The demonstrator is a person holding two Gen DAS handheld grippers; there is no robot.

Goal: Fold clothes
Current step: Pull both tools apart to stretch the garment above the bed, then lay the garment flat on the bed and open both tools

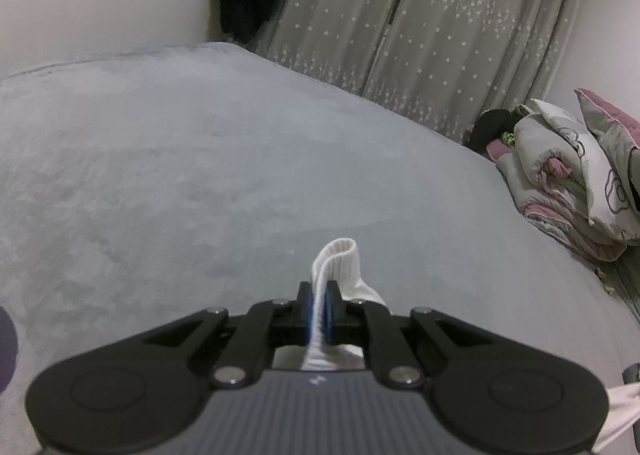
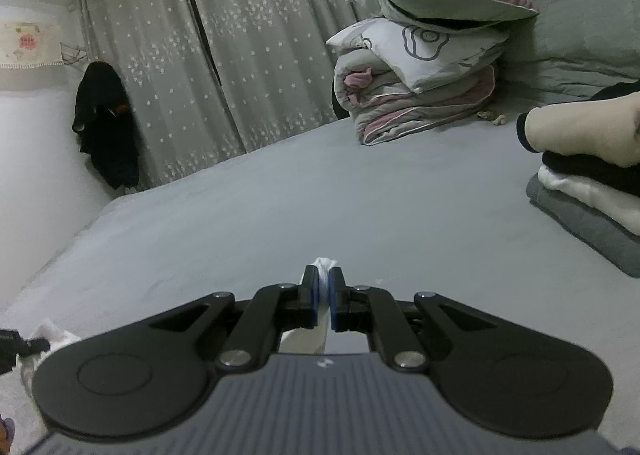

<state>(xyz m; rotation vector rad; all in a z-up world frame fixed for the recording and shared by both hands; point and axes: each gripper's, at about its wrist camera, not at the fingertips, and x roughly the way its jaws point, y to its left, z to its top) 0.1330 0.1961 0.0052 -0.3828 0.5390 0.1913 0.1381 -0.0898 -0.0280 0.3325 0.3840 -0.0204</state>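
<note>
My left gripper is pinched on a fold of the white ribbed knit garment, whose looped edge stands up past the blue pads while the rest hangs below the jaws, above the pale grey bedsheet. My right gripper is likewise pressed together on a small tuft of the same white fabric, held over the sheet. A stack of folded clothes in grey, white, black and cream lies on the bed to the right, with a rolled grey-and-pink quilt beyond it.
</note>
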